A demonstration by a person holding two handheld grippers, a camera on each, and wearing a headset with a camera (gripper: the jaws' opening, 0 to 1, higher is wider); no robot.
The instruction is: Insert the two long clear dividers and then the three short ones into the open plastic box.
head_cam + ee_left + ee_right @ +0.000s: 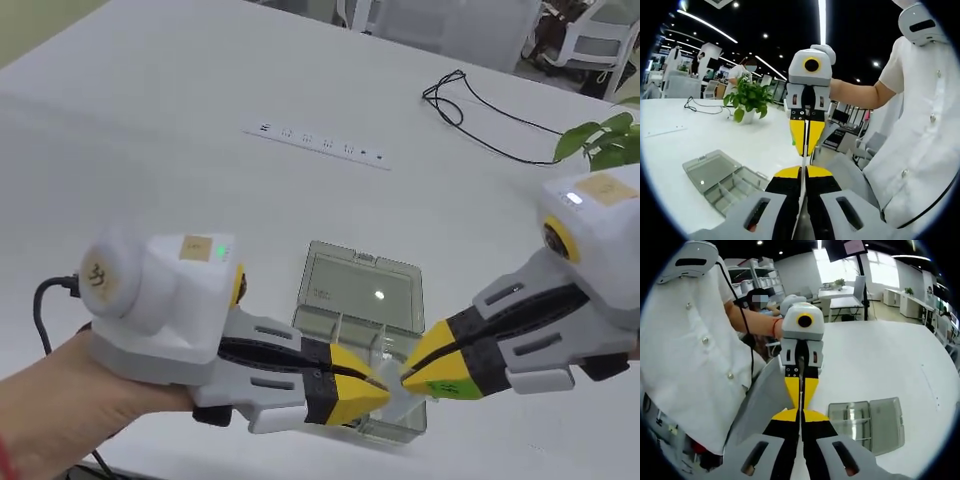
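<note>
The open clear plastic box [350, 285] lies on the white table, lid flat toward the far side; it also appears as the box [722, 175] and the box [867, 422]. Above its near edge my two grippers face each other tip to tip. The left gripper [380, 388] comes in from the left, the right gripper [408, 375] from the right. A thin clear divider [803, 162], seen edge-on, runs from my left jaws [802, 172] to the right gripper's yellow tips [806, 145]. Both are shut on the divider [801, 404].
A white power strip [318, 140] lies across the table beyond the box. A black cable [480, 115] loops at the far right beside a green plant [605, 140]. The table's near edge runs just below the box. The person's white shirt [700, 340] stands close behind.
</note>
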